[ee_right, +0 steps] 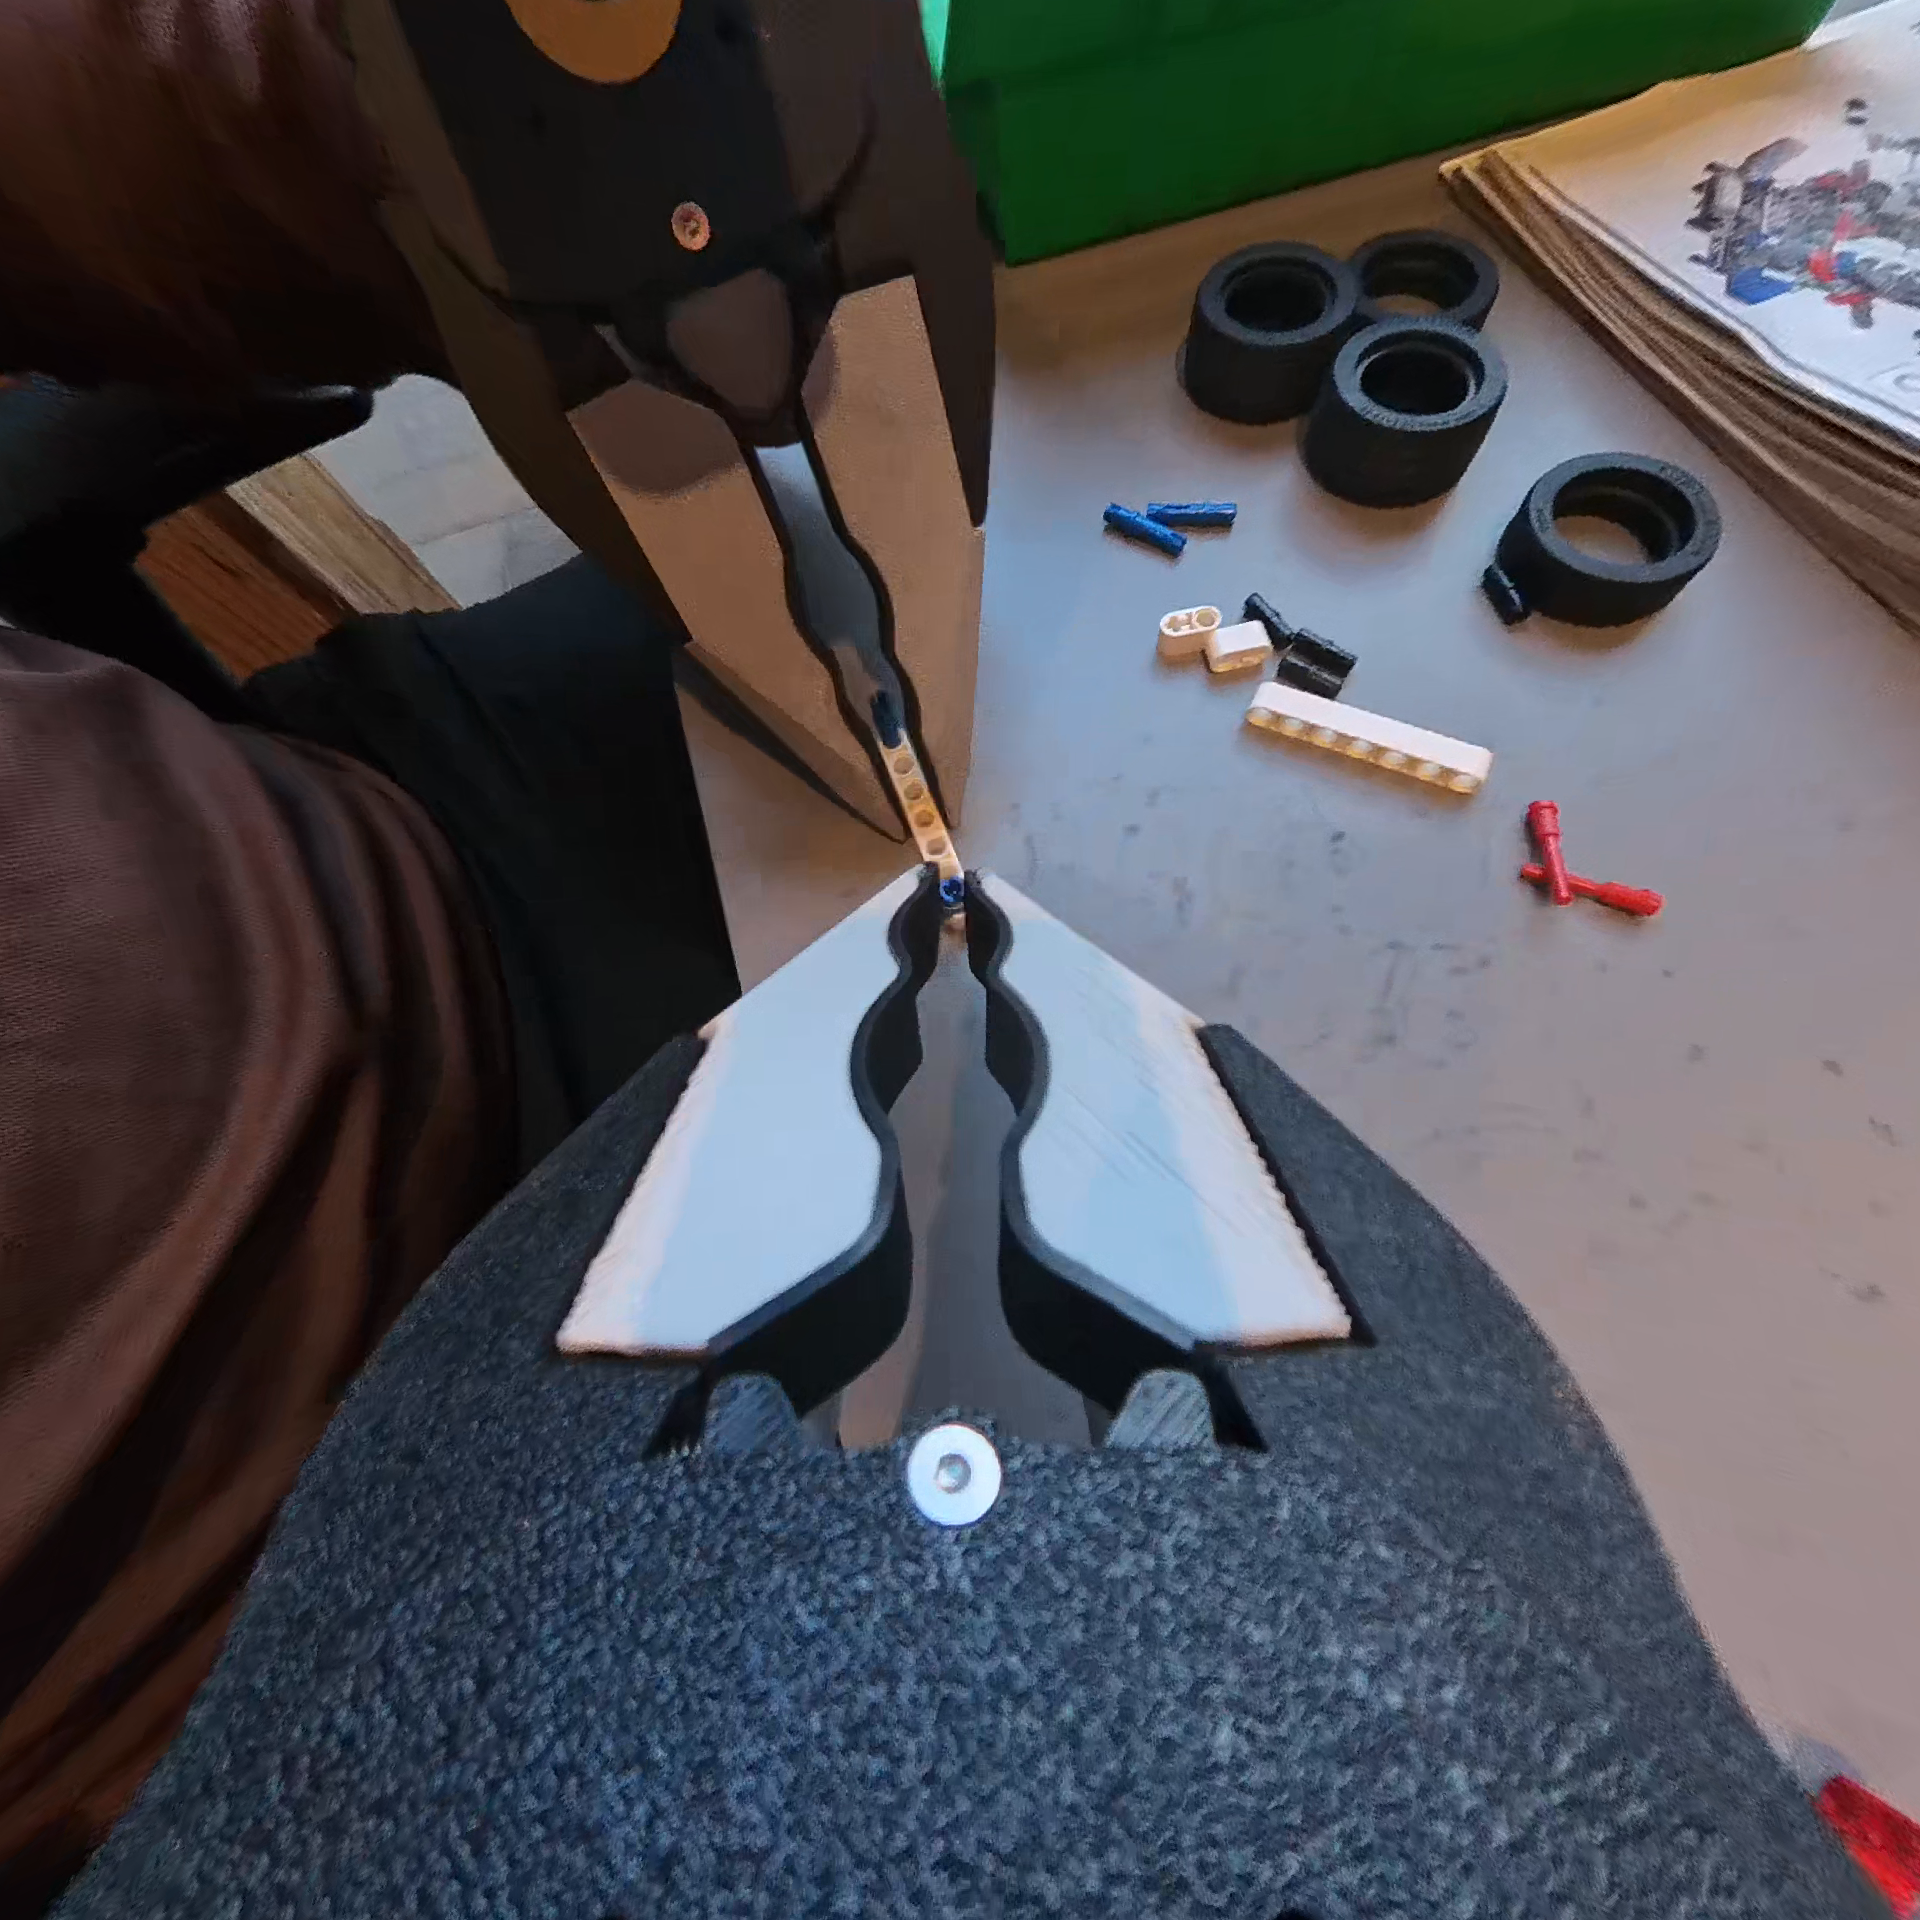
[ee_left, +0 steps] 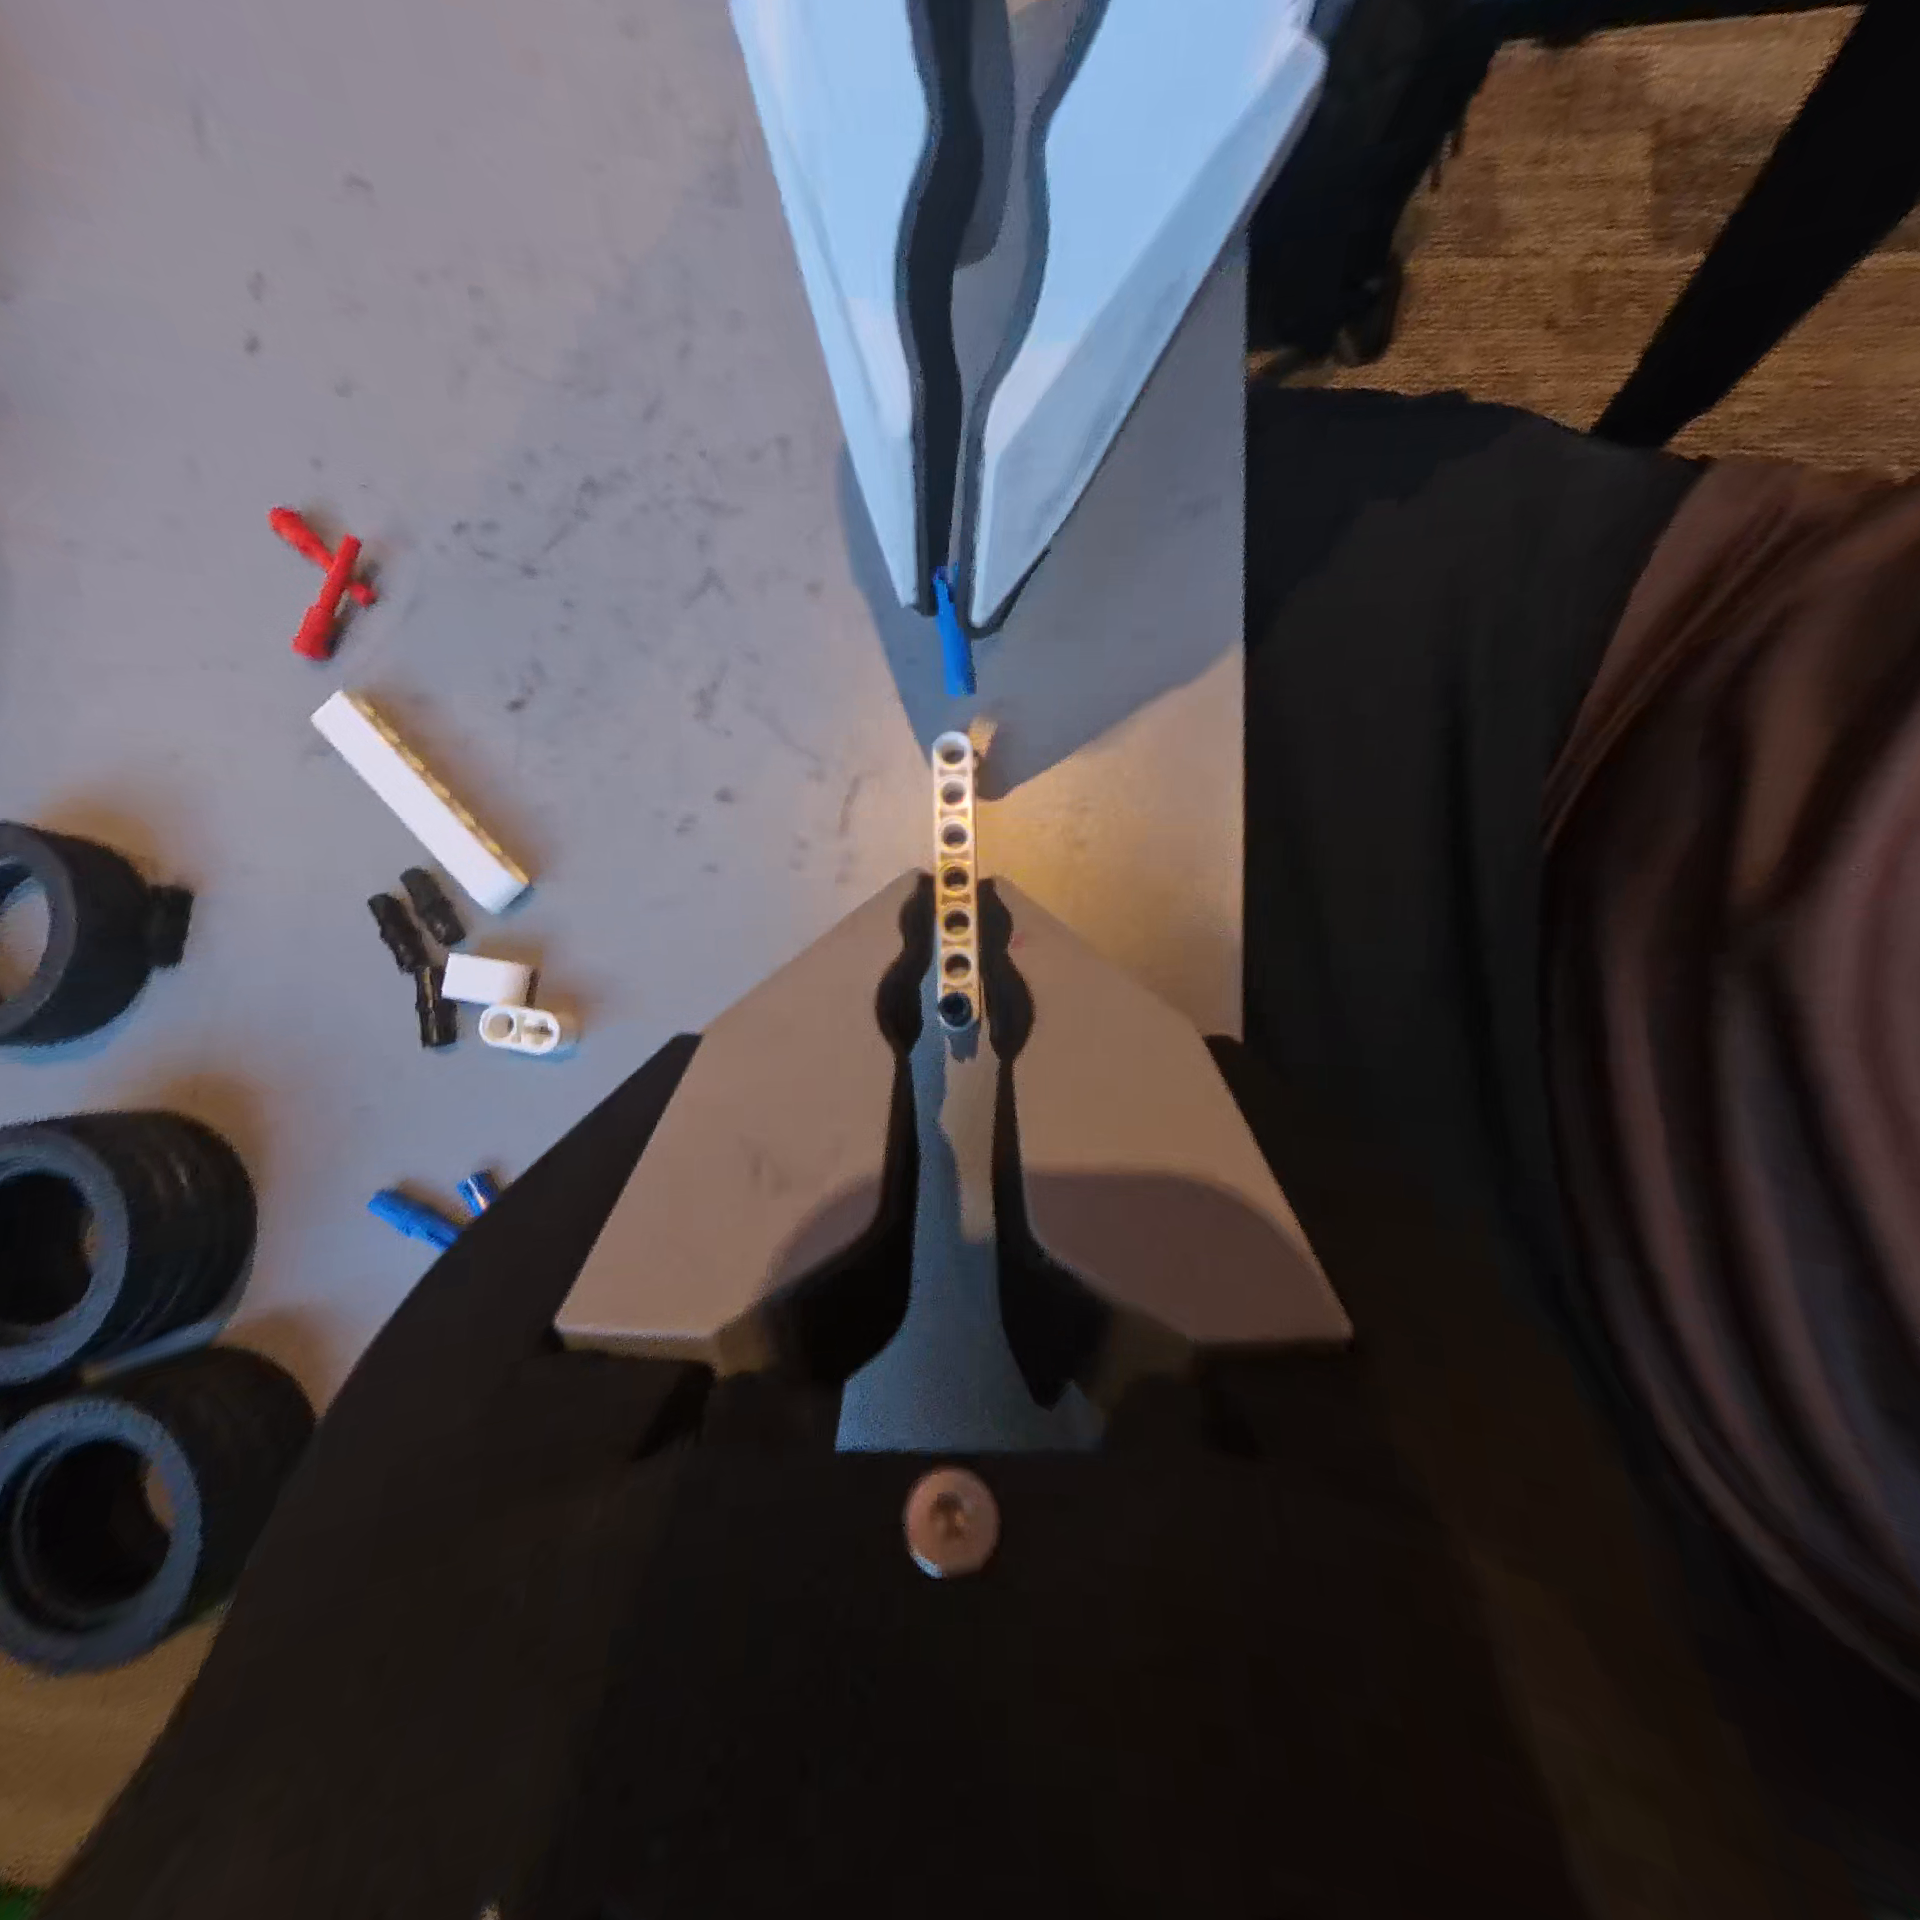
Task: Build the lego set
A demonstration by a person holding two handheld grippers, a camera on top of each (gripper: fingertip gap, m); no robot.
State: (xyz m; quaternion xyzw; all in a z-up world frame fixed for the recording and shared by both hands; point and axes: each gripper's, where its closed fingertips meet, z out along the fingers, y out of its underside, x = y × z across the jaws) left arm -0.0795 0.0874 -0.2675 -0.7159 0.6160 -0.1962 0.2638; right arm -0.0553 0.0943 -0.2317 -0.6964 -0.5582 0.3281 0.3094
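Left claw (ee_left: 954,894) pinches a stiff, light white beam (ee_left: 954,831) by its near end; right claw (ee_right: 948,881) ahead grips a small, slippery blue pin (ee_left: 952,634) by its tail

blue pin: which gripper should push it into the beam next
Right. The right gripper already pinches the blue pin, its tip aimed at the end hole of the beam. The left gripper is busy clamping the beam's other end, so it should just brace.

Grey mottled table (ee_right: 1299,987), black tyres (ee_right: 1403,410), white beam (ee_right: 1368,752), red pins (ee_right: 1579,873), blue pins (ee_right: 1169,523), green box (ee_right: 1247,125), brown ribbed sleeve (ee_right: 208,1039).
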